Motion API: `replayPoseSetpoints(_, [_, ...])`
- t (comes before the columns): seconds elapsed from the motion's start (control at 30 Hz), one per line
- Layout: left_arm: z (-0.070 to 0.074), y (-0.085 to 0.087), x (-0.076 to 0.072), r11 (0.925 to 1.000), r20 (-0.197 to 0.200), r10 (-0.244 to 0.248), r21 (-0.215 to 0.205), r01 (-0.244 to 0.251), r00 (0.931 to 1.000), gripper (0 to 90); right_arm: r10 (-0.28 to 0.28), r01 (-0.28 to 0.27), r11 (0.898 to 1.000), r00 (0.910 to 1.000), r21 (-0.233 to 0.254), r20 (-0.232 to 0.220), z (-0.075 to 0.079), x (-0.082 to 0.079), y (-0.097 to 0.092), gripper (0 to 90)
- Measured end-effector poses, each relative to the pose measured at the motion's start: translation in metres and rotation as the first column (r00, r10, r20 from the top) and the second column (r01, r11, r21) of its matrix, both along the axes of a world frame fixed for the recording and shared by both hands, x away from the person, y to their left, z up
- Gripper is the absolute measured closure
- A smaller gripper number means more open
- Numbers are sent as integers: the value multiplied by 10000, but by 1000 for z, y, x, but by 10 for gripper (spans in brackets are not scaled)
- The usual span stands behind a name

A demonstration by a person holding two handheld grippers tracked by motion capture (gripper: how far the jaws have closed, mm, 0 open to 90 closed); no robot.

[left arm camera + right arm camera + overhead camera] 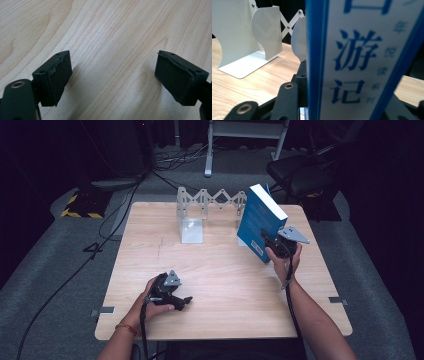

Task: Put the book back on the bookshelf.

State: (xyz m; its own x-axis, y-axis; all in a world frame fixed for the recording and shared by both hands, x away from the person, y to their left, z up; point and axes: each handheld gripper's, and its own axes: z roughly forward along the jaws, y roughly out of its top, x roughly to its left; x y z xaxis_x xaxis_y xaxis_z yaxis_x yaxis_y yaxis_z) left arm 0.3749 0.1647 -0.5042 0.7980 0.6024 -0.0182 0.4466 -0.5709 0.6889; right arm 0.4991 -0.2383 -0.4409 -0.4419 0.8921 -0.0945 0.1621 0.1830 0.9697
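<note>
Blue-covered paperback book [260, 222], clamped upright in the right gripper [272, 245], stands at three o'clock from the white expanding metal bookrack [210, 202]; left gripper [182, 302] rests open, empty.

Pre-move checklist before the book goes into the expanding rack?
1. Right gripper shut on the blue book: ok.
2. Book clear of the table, tilted in the air: ok.
3. White rack standing at the table's far edge, slots free: ok.
4. Left gripper open, holding nothing, resting low near the front: ok.
5. Book lined up with a slot: not ok, it is tilted.
6. Grip firmness: cannot tell.
</note>
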Motion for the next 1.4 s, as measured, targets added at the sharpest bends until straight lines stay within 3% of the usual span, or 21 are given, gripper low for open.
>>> replayPoseSetpoints(0.2, [0,0,0,10000,5,2,-1,-2,10000,147,464,-489,9981,9969,-378,-638,-3,3,-10,525])
replayPoseSetpoints(0.3, [0,0,0,10000,3,-2,0,2,10000,146,775,-786,9968,9942,-117,-740,-6,-1,-19,506])
replayPoseSetpoints(0.47, [0,0,0,10000,5,-1,1,1,10000,147,1251,-1292,9910,9869,-347,-1018,-8,-8,-29,482])
replayPoseSetpoints(0.67, [0,0,0,10000,5,0,2,0,10000,147,1824,-1921,9789,9750,-693,-1271,-18,-15,-38,567])
replayPoseSetpoints(0.9, [0,0,0,10000,5,5,0,-5,10000,147,1444,-1513,9875,9808,-445,-1313,-18,-10,-34,614])
replayPoseSetpoints(1.1, [0,0,0,10000,4,2,1,-2,10000,146,1313,-1393,9888,9825,-538,-1320,-17,-6,-28,615])
replayPoseSetpoints(1.4, [0,0,0,10000,7,3,4,-3,10000,147,570,-621,9974,9900,-359,-1294,-19,6,-8,616])
